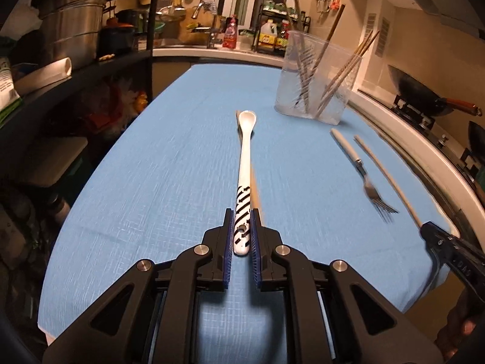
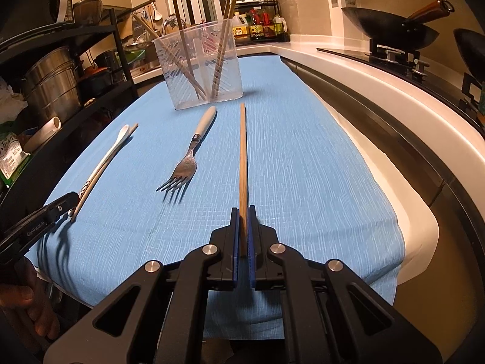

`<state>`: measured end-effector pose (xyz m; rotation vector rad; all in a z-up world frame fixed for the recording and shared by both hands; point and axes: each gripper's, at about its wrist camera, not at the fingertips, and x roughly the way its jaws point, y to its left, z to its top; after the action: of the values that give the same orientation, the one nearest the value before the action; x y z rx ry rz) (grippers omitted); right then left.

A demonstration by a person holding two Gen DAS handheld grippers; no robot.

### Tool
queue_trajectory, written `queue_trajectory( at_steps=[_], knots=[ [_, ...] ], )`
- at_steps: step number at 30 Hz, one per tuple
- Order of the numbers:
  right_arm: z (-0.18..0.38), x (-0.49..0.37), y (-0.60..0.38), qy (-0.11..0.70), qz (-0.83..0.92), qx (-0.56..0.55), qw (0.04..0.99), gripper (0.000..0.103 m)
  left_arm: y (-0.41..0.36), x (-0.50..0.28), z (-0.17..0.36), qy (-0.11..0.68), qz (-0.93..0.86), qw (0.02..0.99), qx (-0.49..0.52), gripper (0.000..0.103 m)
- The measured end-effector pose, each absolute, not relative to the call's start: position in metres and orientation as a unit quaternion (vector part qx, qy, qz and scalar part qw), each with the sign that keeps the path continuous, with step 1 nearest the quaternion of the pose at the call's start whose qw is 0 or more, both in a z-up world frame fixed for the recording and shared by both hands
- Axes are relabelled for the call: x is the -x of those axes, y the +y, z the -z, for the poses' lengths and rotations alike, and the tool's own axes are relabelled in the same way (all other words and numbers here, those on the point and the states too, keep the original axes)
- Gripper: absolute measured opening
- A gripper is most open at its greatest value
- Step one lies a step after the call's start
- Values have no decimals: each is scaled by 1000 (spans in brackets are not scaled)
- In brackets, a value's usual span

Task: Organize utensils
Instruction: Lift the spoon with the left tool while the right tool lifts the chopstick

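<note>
- Because the utensils belong upright in the clear plastic holder point(image 2: 198, 66), I keep each one pinched at its near end, its length running straight ahead of the jaws.
- My left gripper point(image 1: 242, 230) is pressed onto the striped handle of the white spoon point(image 1: 246, 151); a wooden chopstick point(image 1: 256, 188) shows just beside and beneath the spoon.
- My right gripper point(image 2: 242, 230) is clamped on a second wooden chopstick point(image 2: 242, 151), tip aimed toward the holder ahead.
- The fork point(image 2: 189, 157) lies loose just left of that chopstick, tines toward me.
- The holder, ahead of both grippers, already carries several chopsticks.
- Everything rests on a blue cloth point(image 2: 303, 166); a wok point(image 2: 391, 30) sits on the stove to the right, black shelving point(image 1: 91, 69) with steel pots to the left.
</note>
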<state>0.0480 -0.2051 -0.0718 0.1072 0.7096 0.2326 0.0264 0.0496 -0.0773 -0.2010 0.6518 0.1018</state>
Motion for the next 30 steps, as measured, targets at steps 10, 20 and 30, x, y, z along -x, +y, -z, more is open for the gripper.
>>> queue_trajectory(
  at_steps=[10,20,30],
  knots=[
    [72,-49,-205,341,-122,-39,931,6,42,-25,79,310,-61,946,72,11],
    [73,-47,-202,337,-122,-27,933,5,40,-23,80,301,-60,950,56,11],
    [43,-46,-201,314,-118,-17,942,5,37,-20,61,285,-62,954,62,10]
  ],
)
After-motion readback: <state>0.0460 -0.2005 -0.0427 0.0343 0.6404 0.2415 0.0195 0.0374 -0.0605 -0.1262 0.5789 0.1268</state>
